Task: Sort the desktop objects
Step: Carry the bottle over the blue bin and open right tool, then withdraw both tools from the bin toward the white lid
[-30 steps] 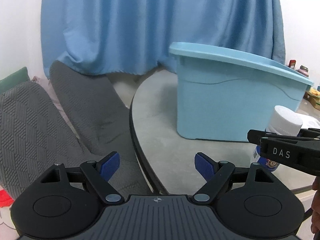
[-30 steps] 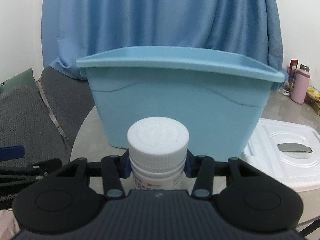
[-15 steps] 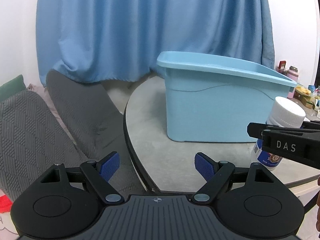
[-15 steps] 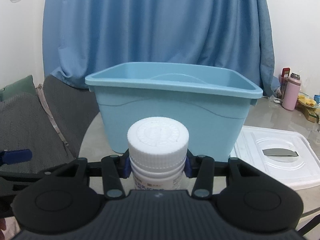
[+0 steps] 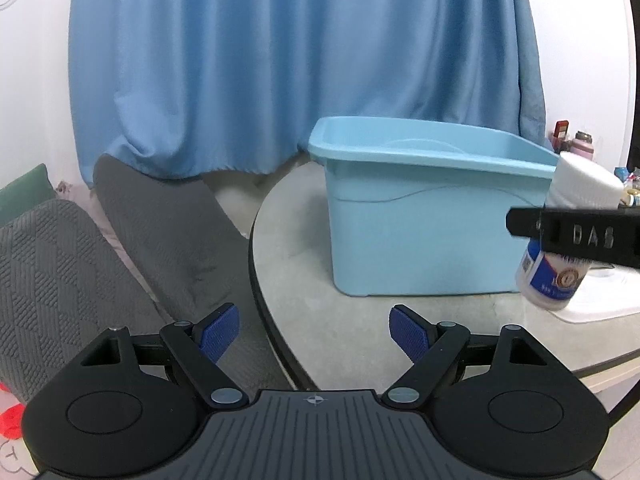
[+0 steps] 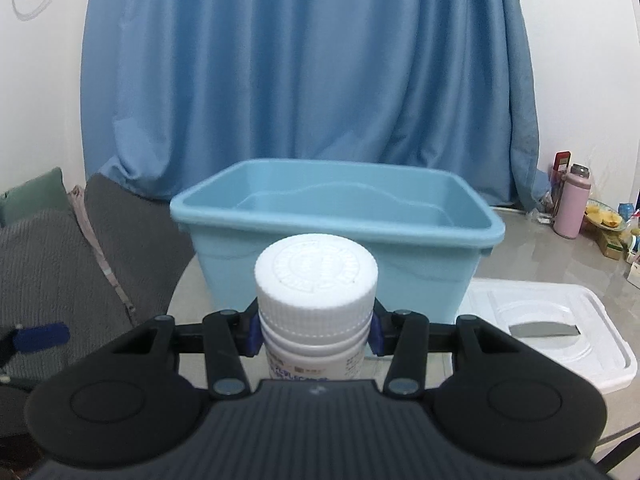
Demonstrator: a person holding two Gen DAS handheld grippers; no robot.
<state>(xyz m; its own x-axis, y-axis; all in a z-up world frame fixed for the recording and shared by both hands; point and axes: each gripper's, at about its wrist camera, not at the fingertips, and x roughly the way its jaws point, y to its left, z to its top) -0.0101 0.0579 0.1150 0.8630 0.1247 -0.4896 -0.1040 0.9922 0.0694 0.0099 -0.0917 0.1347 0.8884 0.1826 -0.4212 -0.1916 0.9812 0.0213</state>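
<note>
Grey stone tabletop [image 6: 532, 248] fills the foreground, backed by a blue curtain [image 6: 304, 80]. Nearest, a white-capped pill bottle [image 6: 316, 300] is clamped upright below its cap by the right claw [image 6: 316, 326], lifted short of the light-blue storage bin [image 6: 340, 236]. The bottle should be carried well over the near rim before release. The left claw [image 5: 316, 330] is held apart, empty.

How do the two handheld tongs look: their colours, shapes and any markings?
Both tongs, left and right, have black linkage arms with silver pivot pins, blue ribbed fingertip pads, round black side housings and a grey ridged body. Raised letters "DAS" mark the right one's side.
</note>
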